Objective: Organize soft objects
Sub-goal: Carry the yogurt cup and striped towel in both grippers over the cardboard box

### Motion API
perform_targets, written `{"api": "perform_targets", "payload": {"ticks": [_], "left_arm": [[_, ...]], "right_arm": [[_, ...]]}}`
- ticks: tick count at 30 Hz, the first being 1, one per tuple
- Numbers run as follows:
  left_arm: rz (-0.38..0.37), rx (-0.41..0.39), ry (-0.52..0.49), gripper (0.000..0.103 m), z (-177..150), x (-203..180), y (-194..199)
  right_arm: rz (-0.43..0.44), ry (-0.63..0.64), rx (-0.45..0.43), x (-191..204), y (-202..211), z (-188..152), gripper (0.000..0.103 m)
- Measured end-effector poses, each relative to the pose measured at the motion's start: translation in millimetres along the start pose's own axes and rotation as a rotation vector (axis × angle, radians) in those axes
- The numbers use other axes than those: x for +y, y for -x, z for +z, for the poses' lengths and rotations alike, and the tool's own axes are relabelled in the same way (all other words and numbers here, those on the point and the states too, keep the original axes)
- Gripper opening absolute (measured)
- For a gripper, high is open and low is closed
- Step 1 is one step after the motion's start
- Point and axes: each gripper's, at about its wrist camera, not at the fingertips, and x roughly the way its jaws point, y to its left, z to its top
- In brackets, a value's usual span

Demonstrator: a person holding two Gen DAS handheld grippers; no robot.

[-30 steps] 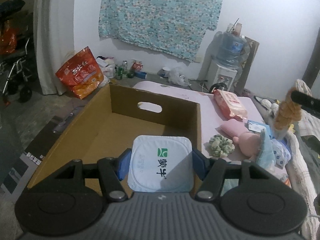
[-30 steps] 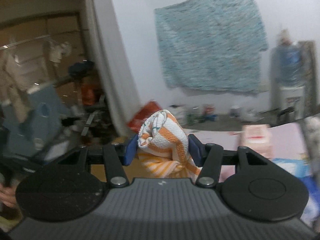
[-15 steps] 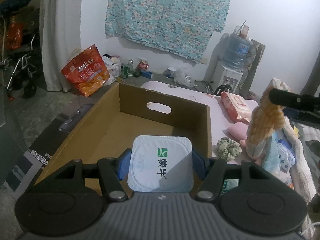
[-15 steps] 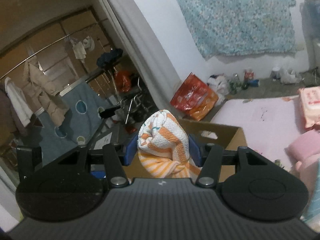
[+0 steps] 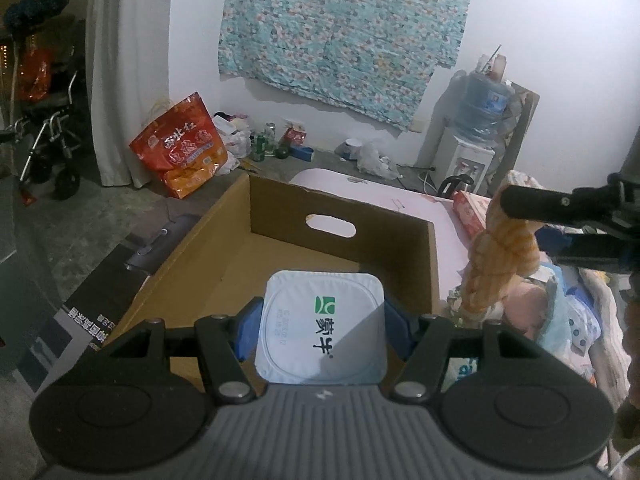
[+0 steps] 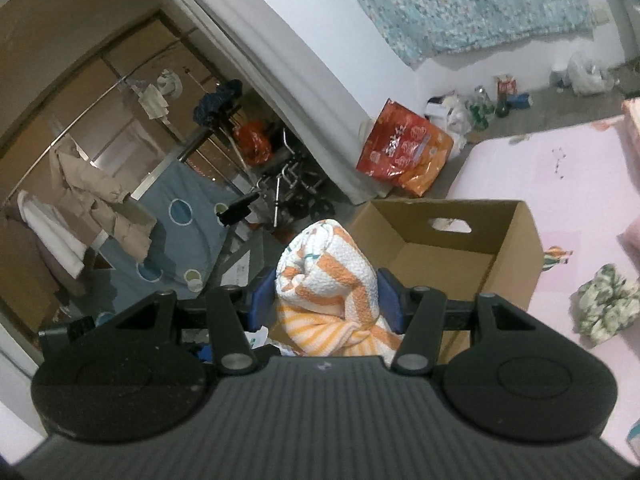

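Orange-and-white striped towel (image 6: pixel 328 280), rolled, stands with its long axis upright, clamped in your right hand-held gripper (image 6: pixel 326 304) beside the cardboard box (image 6: pixel 516 240) at 1 o'clock. Your left hand-held gripper (image 5: pixel 324 328) grips a white square pouch (image 5: pixel 324 328), lying flat above the open box.

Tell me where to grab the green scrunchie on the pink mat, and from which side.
Come straight down from above onto the green scrunchie and pinch across one side of its ruffled ring. It lies flat and alone on the pink mat, clear of the cardboard box, so the top is open. Both grippers are full now, so one must unload first.
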Motion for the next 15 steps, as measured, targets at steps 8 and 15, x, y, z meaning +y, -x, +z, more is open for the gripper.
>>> {"api": "perform_targets", "payload": {"ticks": [8, 15], "left_arm": [[0.031, 0.021, -0.041, 0.064, 20, 2, -18], [0.074, 0.079, -0.069, 0.064, 48, 8, -61]], "right_arm": [[0.000, -0.134, 0.049, -23, -41, 7, 0.053], [-0.025, -0.271, 0.111, -54, -93, 12, 0.053]]}}
